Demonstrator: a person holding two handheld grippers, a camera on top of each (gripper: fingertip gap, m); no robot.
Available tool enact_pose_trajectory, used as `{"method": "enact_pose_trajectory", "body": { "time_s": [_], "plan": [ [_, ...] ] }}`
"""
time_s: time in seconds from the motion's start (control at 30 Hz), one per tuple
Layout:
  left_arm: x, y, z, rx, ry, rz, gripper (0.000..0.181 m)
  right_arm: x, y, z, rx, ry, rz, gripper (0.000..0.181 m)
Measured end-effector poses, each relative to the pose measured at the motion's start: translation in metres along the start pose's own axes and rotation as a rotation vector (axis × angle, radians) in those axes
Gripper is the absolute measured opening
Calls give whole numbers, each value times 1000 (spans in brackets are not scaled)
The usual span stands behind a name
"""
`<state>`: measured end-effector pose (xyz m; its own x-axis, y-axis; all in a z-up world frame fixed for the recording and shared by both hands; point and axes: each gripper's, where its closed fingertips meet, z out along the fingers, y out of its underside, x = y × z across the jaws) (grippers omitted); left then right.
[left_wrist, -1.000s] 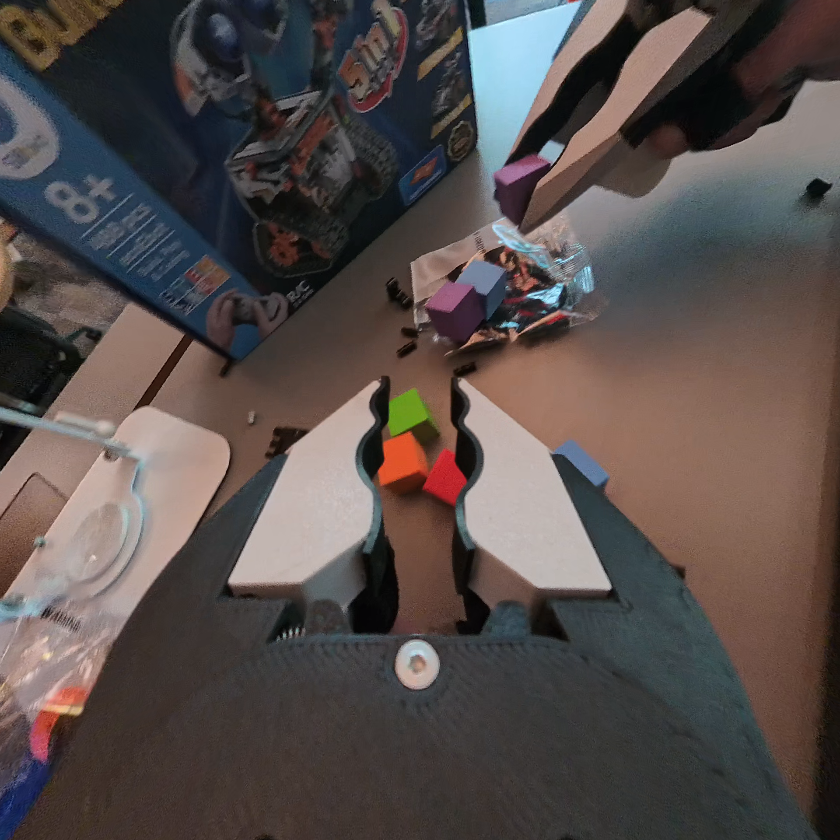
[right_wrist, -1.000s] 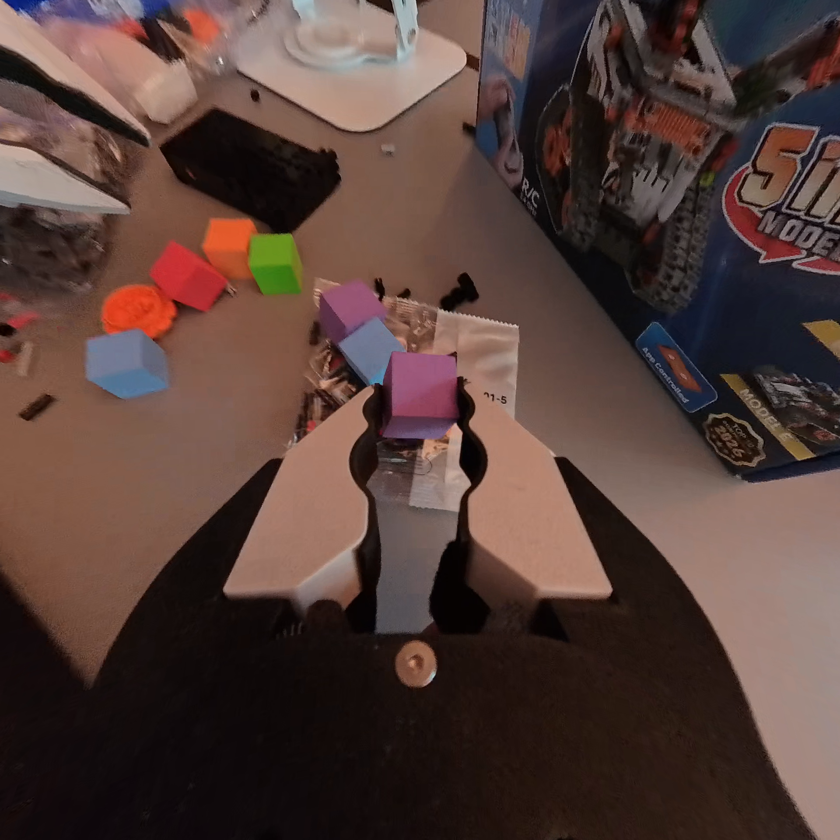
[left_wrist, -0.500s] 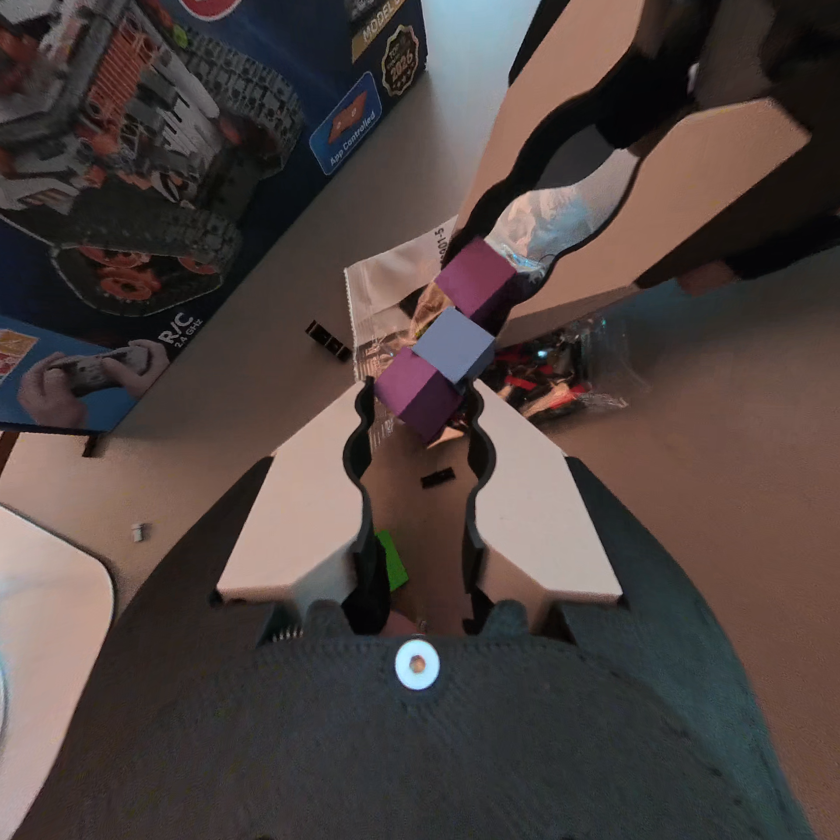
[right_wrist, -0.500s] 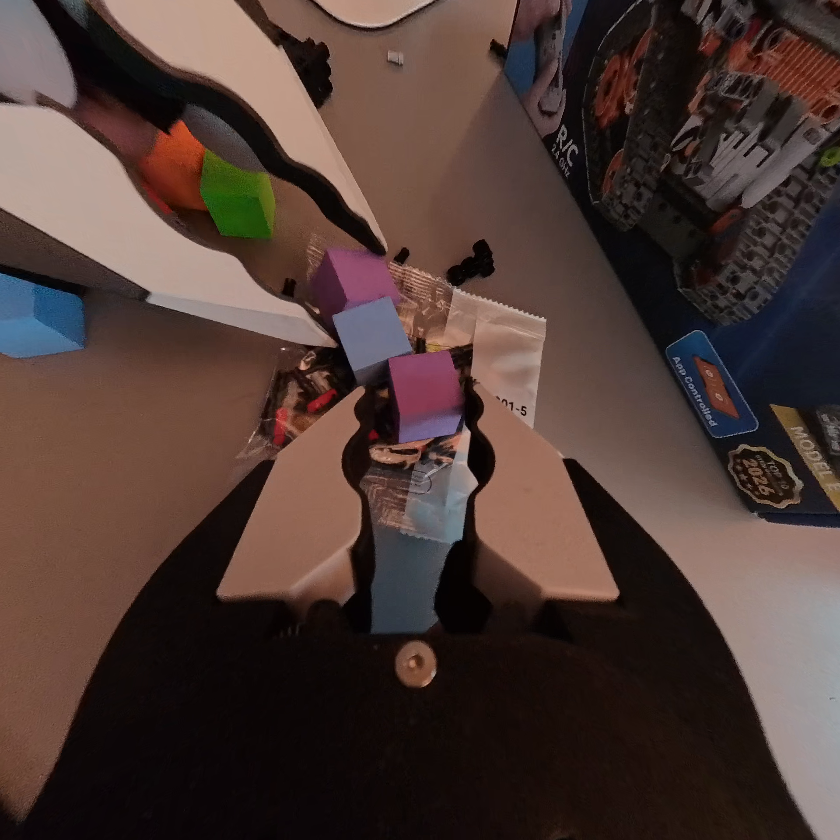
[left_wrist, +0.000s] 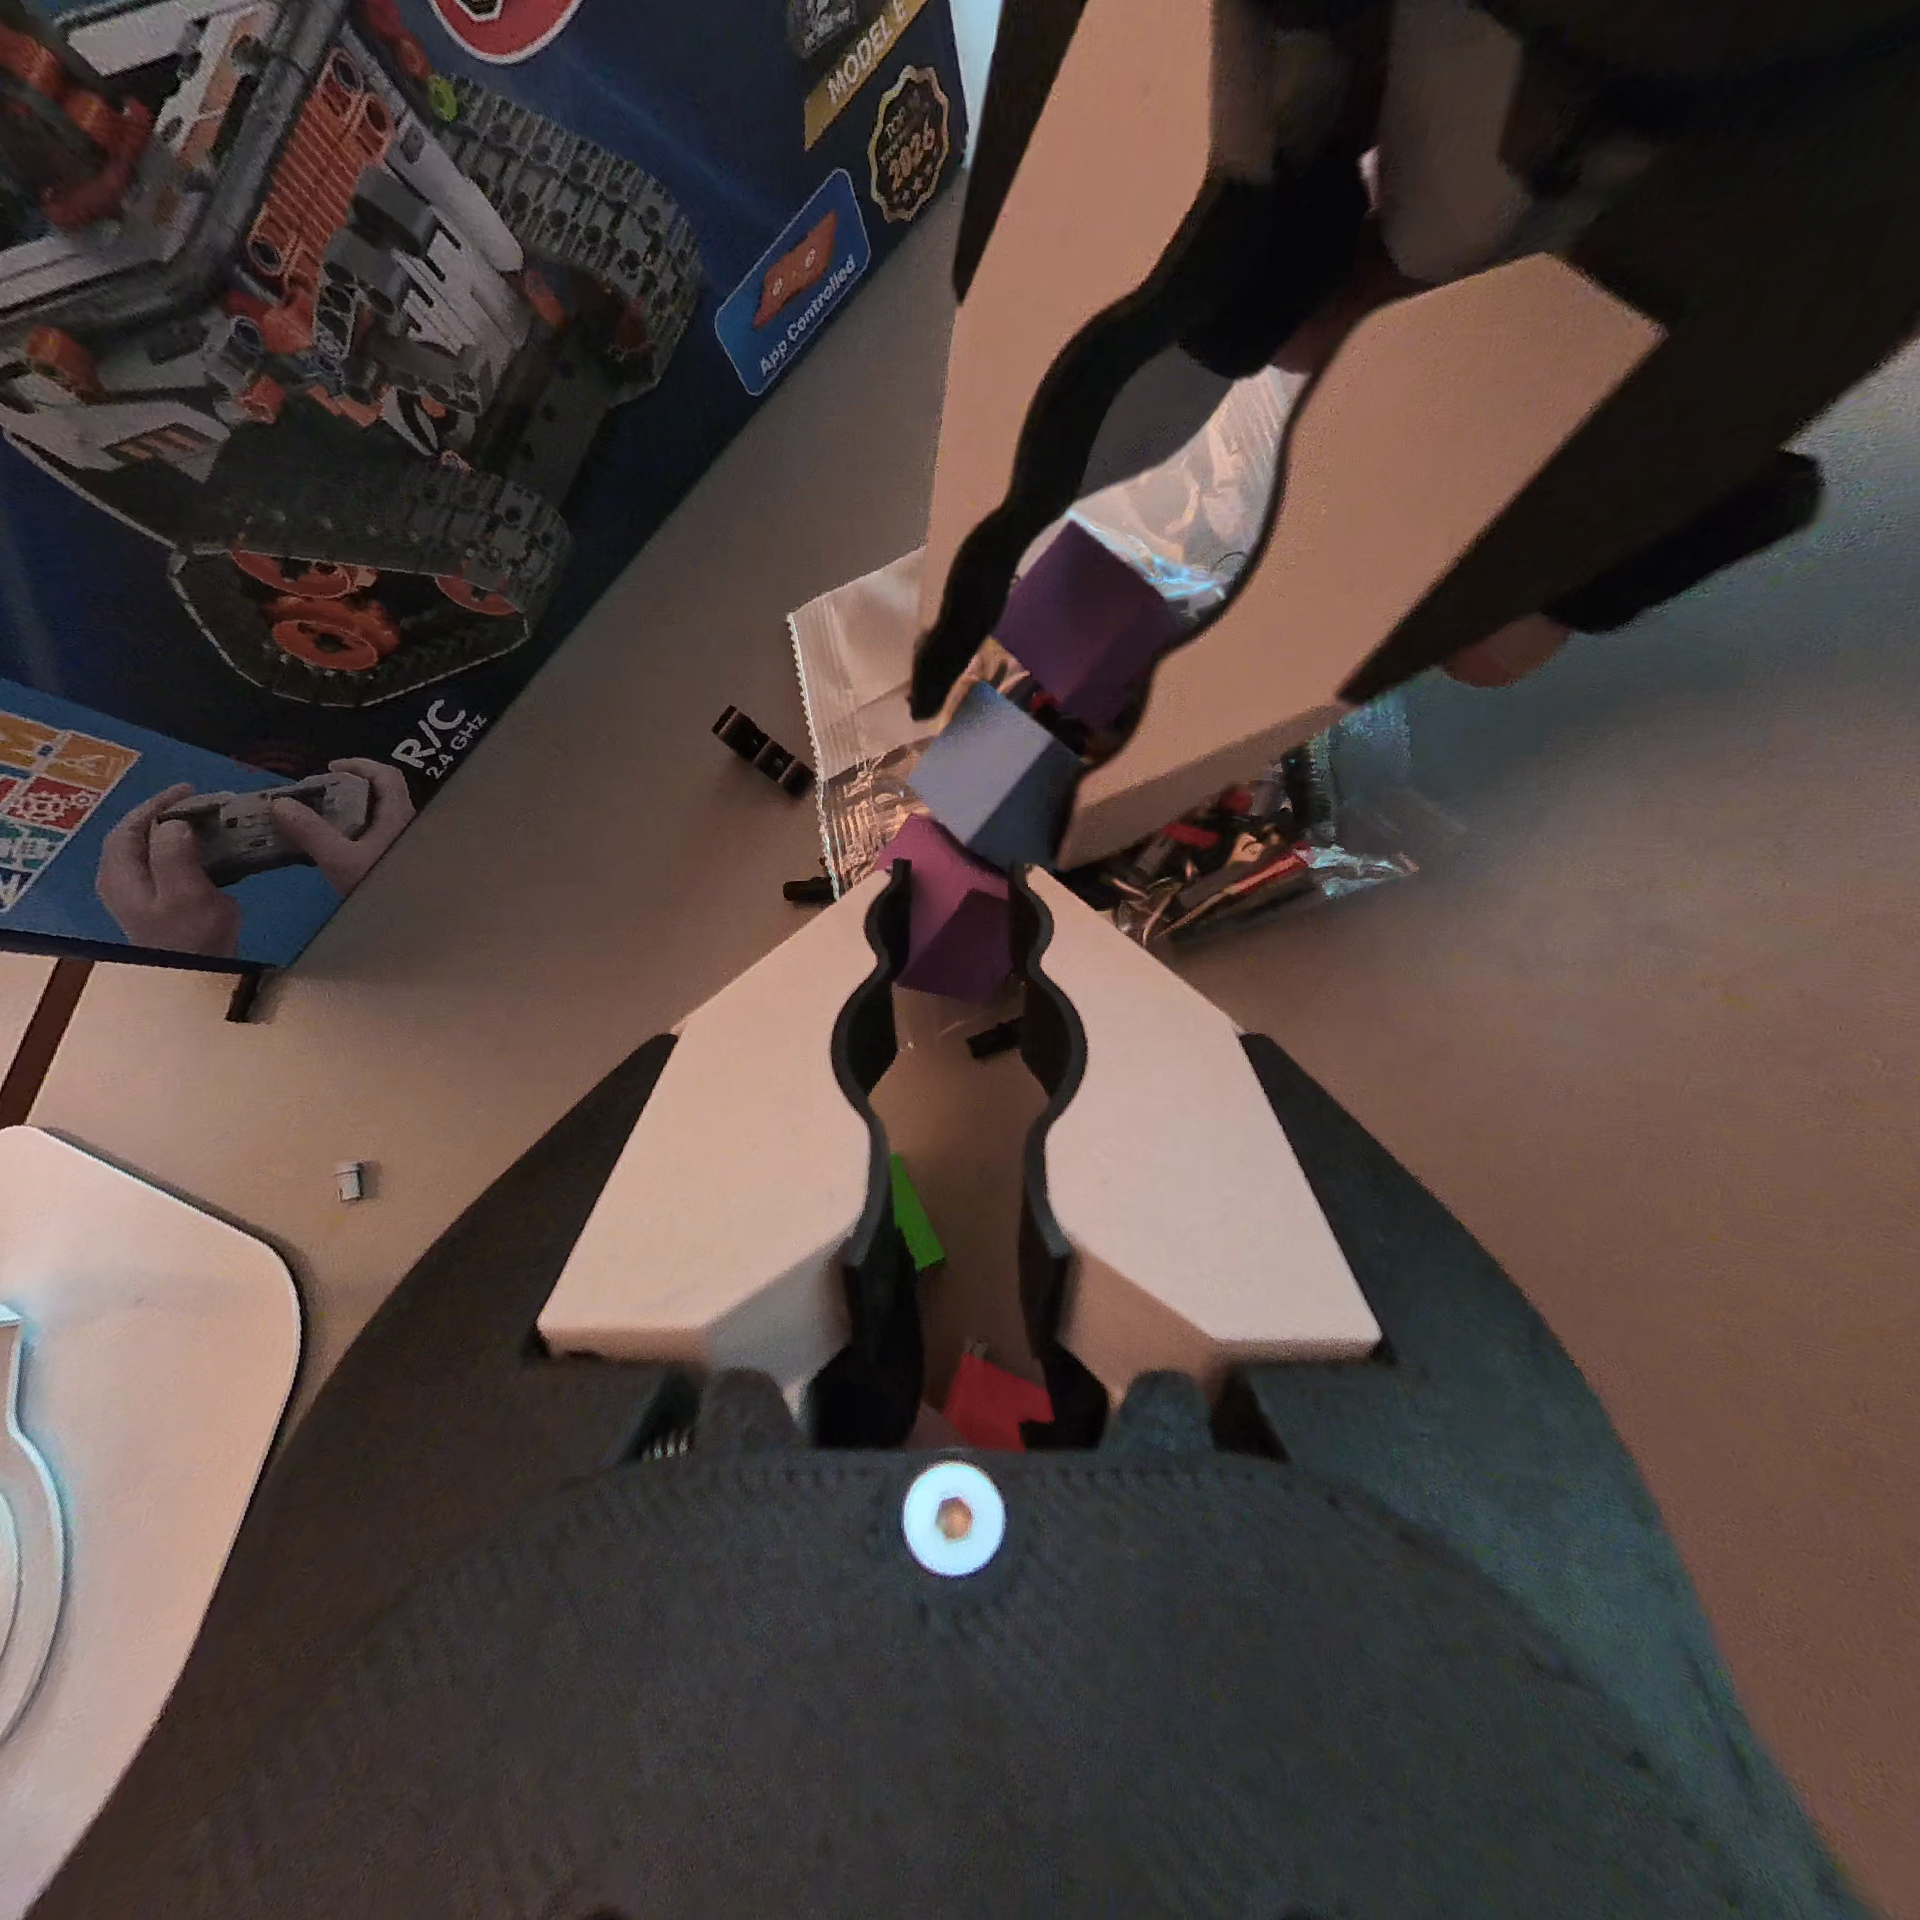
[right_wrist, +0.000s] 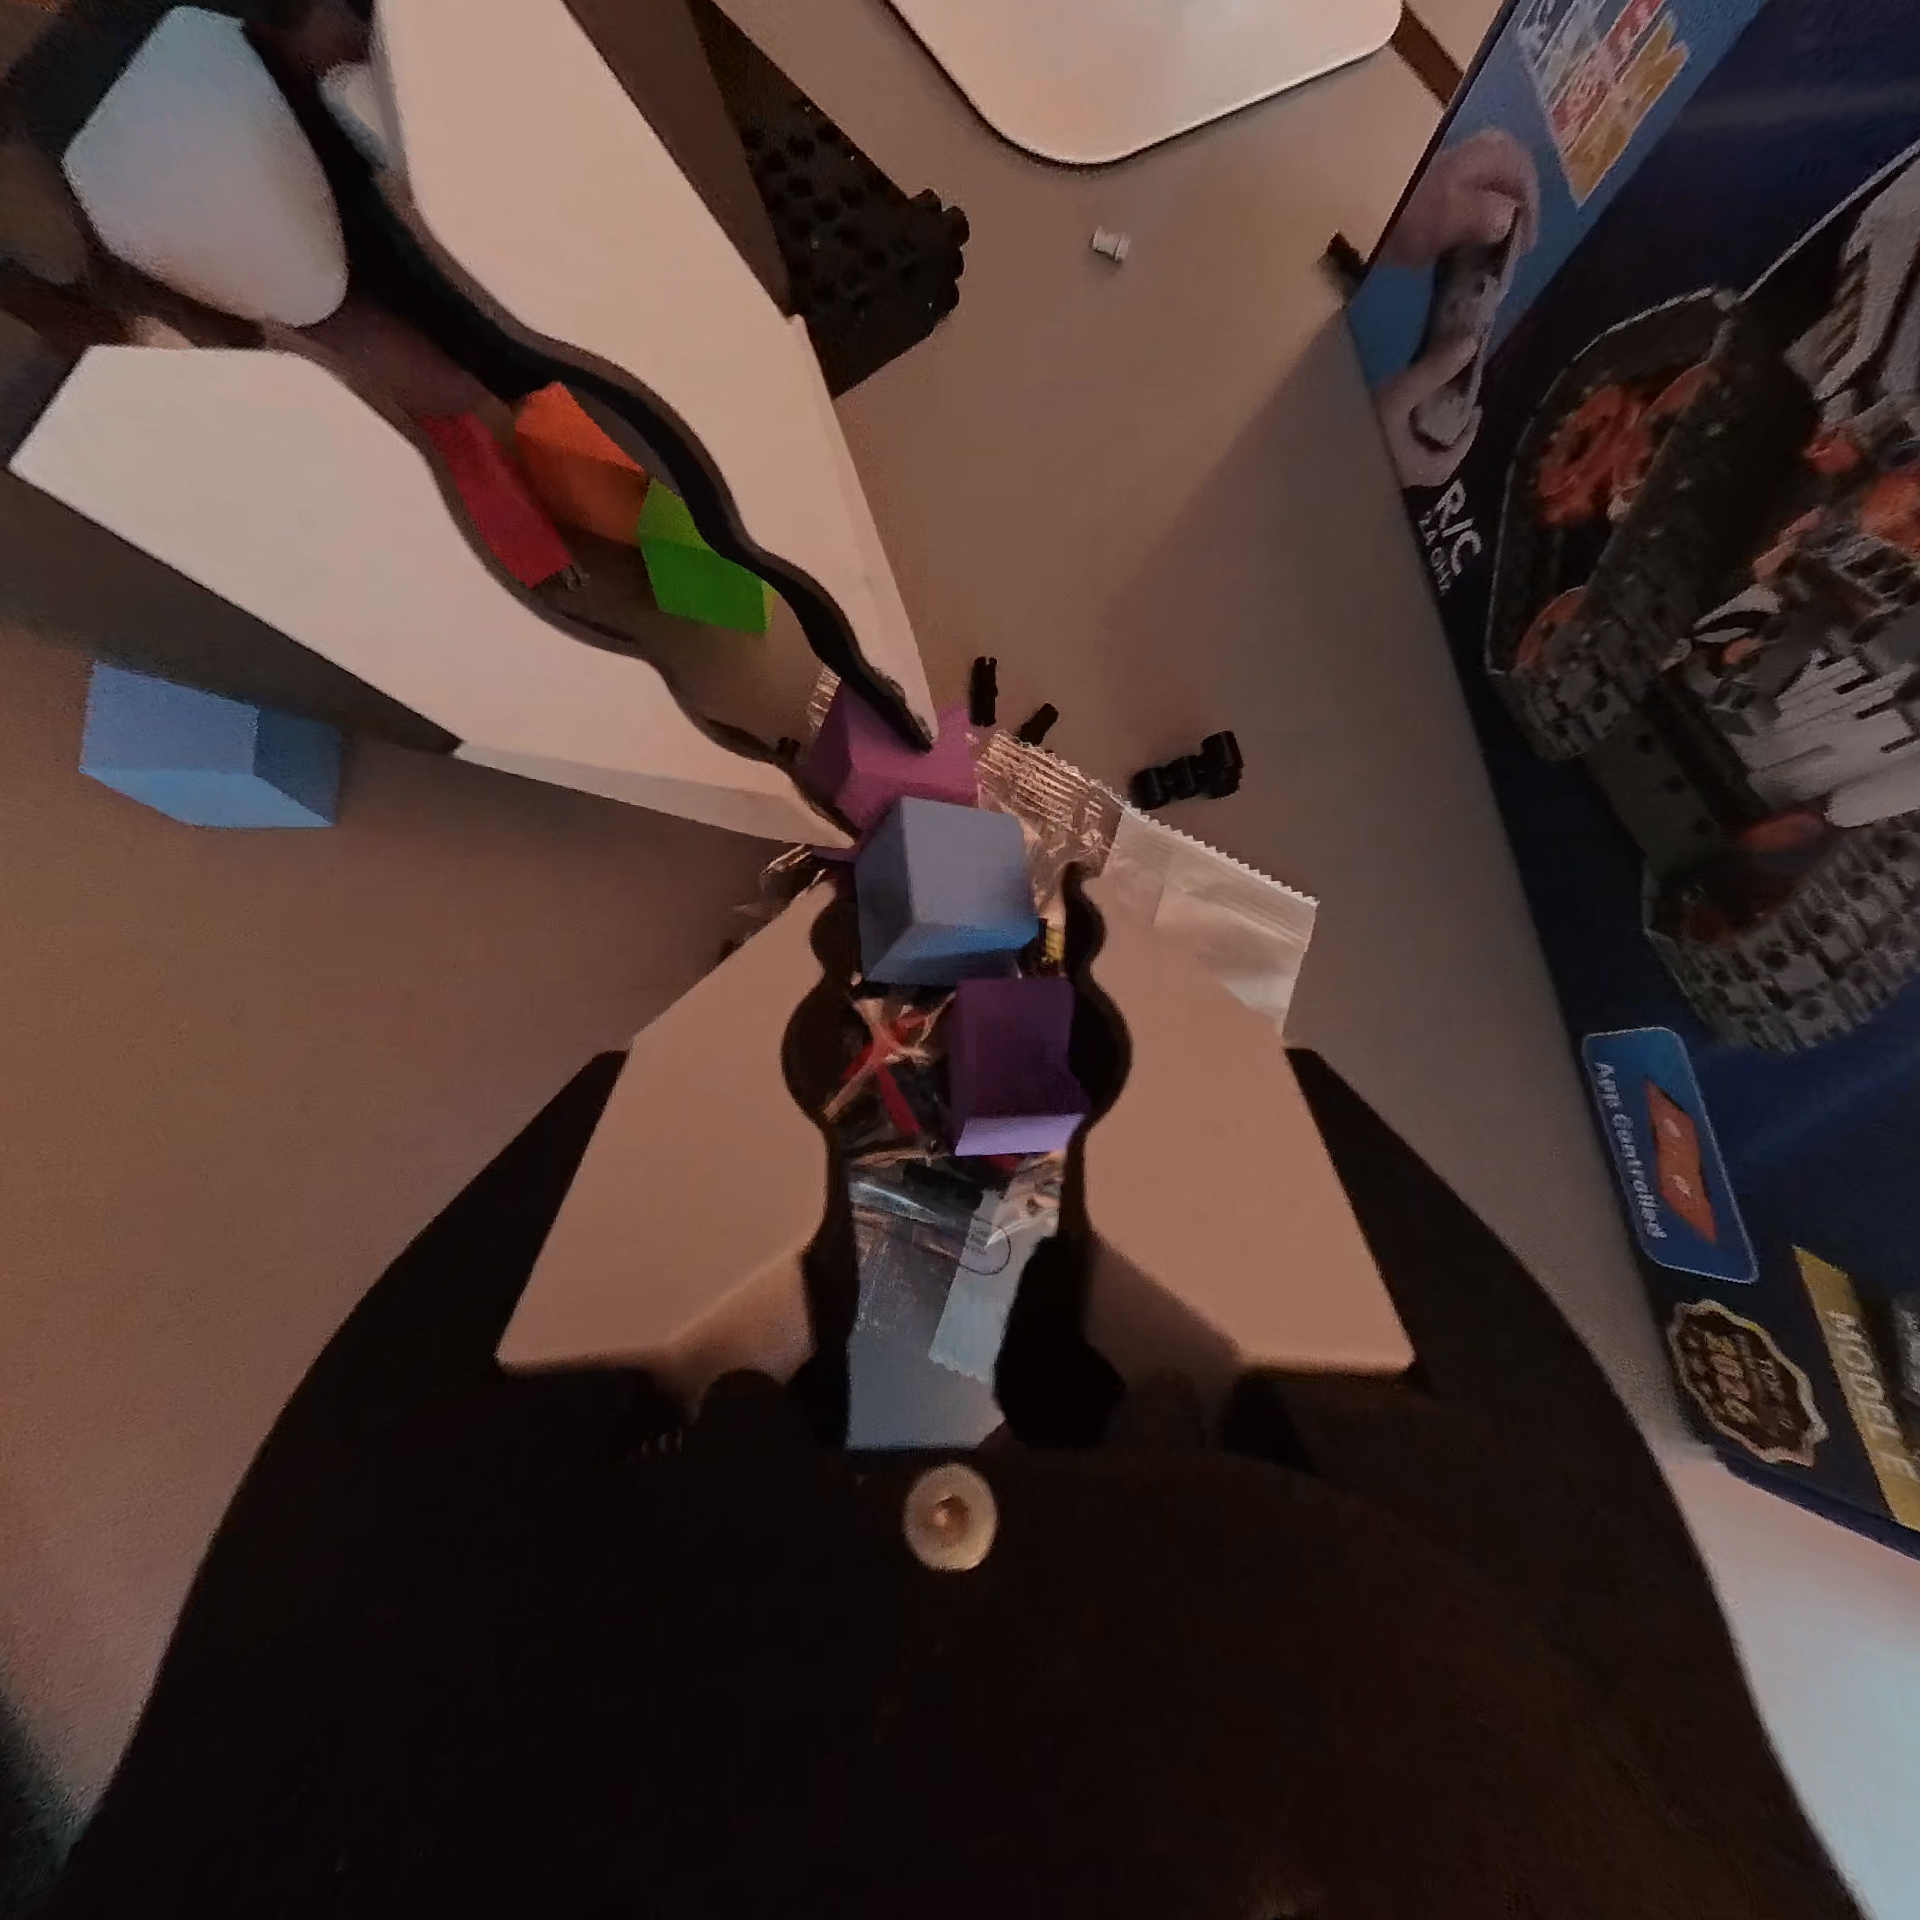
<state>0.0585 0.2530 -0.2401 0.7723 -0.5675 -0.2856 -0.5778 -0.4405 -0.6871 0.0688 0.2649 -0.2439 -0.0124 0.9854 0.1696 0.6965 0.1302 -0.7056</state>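
Observation:
Three cubes lie in a row on a clear plastic bag (left_wrist: 1247, 862): a purple cube (left_wrist: 951, 925), a blue-grey cube (left_wrist: 987, 774) and a second purple cube (left_wrist: 1091, 623). My left gripper (left_wrist: 958, 894) is shut on the near purple cube, which also shows in the right wrist view (right_wrist: 883, 769). My right gripper (right_wrist: 956, 904) is open, its fingers wide apart. The second purple cube (right_wrist: 1013, 1060) lies loose between them on the bag, with the blue-grey cube (right_wrist: 945, 894) at their tips. The two grippers face each other, tips almost touching.
A big blue toy box (left_wrist: 364, 364) stands along one side of the table. Green (right_wrist: 696, 571), orange (right_wrist: 577, 468), red (right_wrist: 494, 499) and blue (right_wrist: 208, 748) cubes lie behind the left gripper. A black plate (right_wrist: 852, 239), a white base (left_wrist: 135, 1351) and small black parts (right_wrist: 1184, 779) lie about. Less than 4 cm separates the two grippers' tips.
My left gripper moved forward from the green, orange and red cubes and closed on the near purple cube. My right gripper came down, opened and let its purple cube go onto the bag.

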Motion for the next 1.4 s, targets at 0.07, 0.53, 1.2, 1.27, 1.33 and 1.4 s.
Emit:
{"method": "enact_pose_trajectory", "body": {
  "time_s": [0.07,0.53,1.2,1.27,1.33,1.4],
  "plan": [
    [0,0,-2,3,0,9,17,-1,-1,1,-1,-28,33,30],
    [-1,7,4,-46,-4,-22,34,23,-1,-42,130,85,53,30],
    [-8,-8,-6,24,-48,-28,32,12,9,-36,69,125,-39,44],
    [-9,-13,-10,51,-50,-33,32,10,6,-40,92,110,-30,51],
    [-8,-22,-14,91,-52,-38,32,13,1,-48,128,120,-19,49],
    [-7,-33,-15,137,-39,-63,32,15,-4,-53,153,127,-18,48]
  ]
}}
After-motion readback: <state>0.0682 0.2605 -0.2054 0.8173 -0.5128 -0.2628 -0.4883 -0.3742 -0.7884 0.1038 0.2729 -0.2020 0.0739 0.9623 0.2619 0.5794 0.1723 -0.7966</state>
